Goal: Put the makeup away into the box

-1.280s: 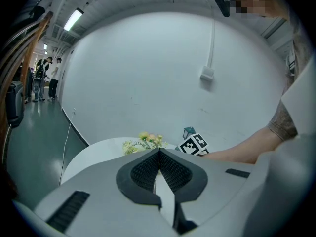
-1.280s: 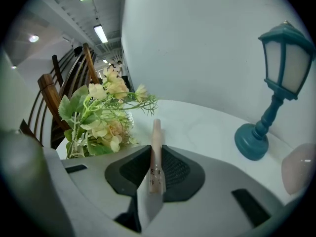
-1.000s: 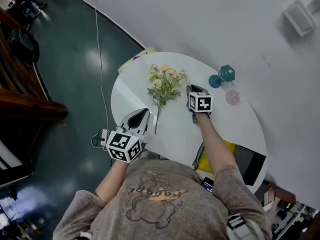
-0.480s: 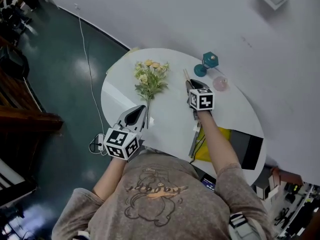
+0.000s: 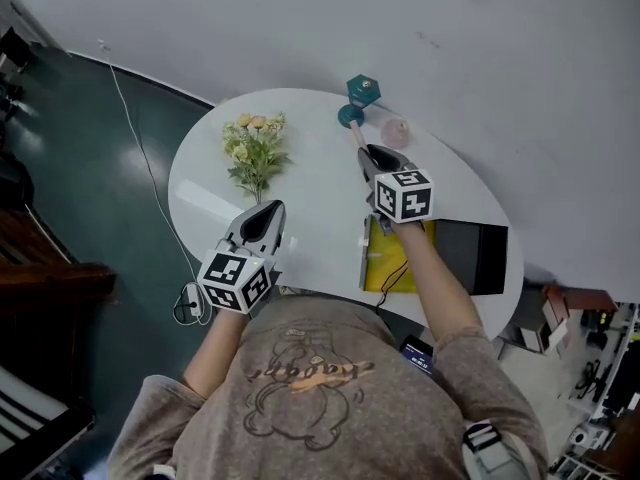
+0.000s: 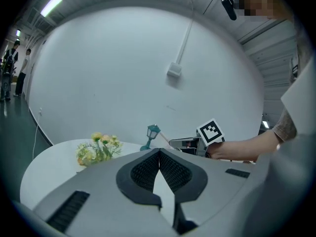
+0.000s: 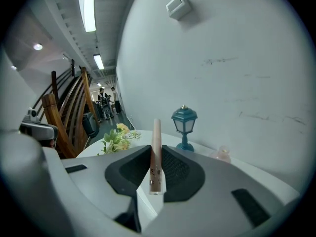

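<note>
Pinching a slim beige makeup stick (image 7: 156, 152) that points up-frame, the right tool (image 5: 368, 154) hovers over the desk (image 5: 310, 183). The open box (image 5: 383, 268) lies just below it, nearest this hand. The left tool (image 6: 159, 154) is pressed together, empty.

My head camera looks steeply down over the counter (image 5: 310, 198). Both jaw-mounted cameras sit low and close, facing the wall (image 7: 222, 58), sharing the flowers (image 6: 96, 149) and lamp (image 7: 184, 122).
</note>
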Demonstrator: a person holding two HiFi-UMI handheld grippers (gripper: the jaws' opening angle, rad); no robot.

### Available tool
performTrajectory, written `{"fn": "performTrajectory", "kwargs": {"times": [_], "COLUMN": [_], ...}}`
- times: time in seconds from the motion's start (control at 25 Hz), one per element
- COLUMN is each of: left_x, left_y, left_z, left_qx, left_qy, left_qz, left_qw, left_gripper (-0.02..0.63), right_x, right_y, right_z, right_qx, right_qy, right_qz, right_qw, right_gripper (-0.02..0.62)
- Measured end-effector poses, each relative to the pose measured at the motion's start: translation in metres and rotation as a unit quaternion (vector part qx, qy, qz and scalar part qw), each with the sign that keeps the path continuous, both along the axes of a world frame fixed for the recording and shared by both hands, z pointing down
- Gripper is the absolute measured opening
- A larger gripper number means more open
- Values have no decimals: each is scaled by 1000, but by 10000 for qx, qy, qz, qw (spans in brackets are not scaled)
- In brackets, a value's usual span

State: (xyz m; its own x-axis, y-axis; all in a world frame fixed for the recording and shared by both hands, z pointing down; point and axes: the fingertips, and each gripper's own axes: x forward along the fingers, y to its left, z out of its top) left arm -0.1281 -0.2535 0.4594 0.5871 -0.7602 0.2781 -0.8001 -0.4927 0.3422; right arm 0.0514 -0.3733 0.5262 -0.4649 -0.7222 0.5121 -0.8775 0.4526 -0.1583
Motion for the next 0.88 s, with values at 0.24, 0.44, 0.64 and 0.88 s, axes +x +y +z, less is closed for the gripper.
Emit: {"fn": "performTrajectory", "kwargs": {"times": [0.24,0.44,0.64,0.88], "left_x": [37,67,90,117], "left_y": [5,9,19,28], "left_z": [-8,-11,-16,-19], "left_qx": [64,62,80,95], "left_qy": [73,129,168,173], "left_qz": [399,851,1182,1560], "left_qw": [9992,9963,9928,9876], "left_gripper": [21,21,21,21], "right_x": [28,57,93,118], "right_y": [33,68,102,138], "right_z": [-44,-70,-82,-90], "right_qx": [305,463,534,682], "right_qy": [-230,-369,-413,-476], "right_qz": [29,62,357,644], "right_qw": [9993,9982,9971,9945], "right_gripper": [71,71,71,71]}}
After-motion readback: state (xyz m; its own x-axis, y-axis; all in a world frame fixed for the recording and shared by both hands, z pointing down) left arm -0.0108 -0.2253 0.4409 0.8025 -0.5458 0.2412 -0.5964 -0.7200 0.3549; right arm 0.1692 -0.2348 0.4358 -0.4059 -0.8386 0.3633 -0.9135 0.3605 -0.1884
